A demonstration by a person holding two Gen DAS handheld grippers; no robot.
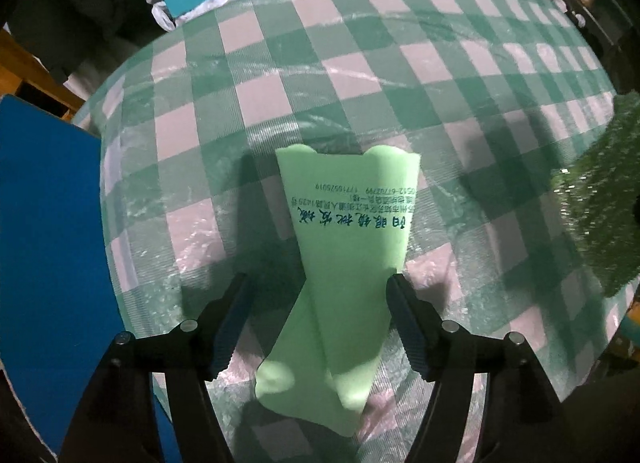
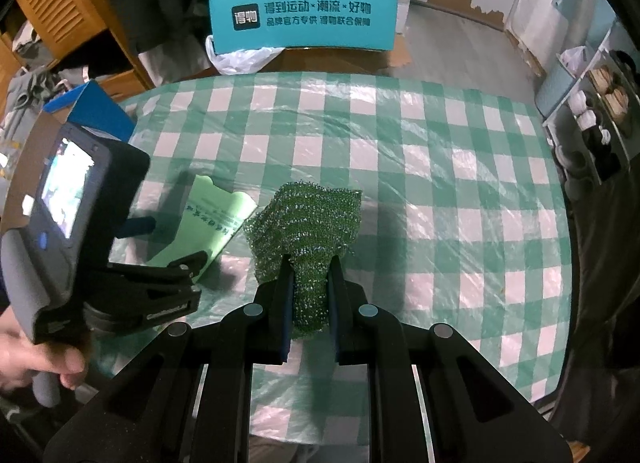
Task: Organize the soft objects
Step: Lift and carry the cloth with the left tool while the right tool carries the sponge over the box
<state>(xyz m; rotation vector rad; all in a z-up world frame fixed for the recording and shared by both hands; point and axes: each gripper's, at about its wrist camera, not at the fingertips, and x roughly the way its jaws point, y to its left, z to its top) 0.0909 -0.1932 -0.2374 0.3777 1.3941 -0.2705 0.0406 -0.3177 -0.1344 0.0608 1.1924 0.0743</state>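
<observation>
A light green sheet (image 1: pixel 340 263) with printed writing lies flat on the green-and-white checked table (image 1: pixel 360 63). My left gripper (image 1: pixel 316 287) points down over it and is open, one finger on each side of the sheet's narrow middle; the right finger sits at the sheet's edge. In the right wrist view the same sheet (image 2: pixel 208 219) shows under the left gripper (image 2: pixel 166 243), which a hand (image 2: pixel 24 359) holds. My right gripper (image 2: pixel 311 263) is shut on a dark green mesh scrubber (image 2: pixel 304 223), held just above the table. The scrubber (image 1: pixel 600 203) also shows at the left wrist view's right edge.
A teal box (image 2: pixel 304 19) with white lettering stands past the table's far edge, a white plastic bag (image 2: pixel 240 57) beside it. A blue box (image 1: pixel 48 243) stands at the table's left side. A shelf with small items (image 2: pixel 592 111) is at the right.
</observation>
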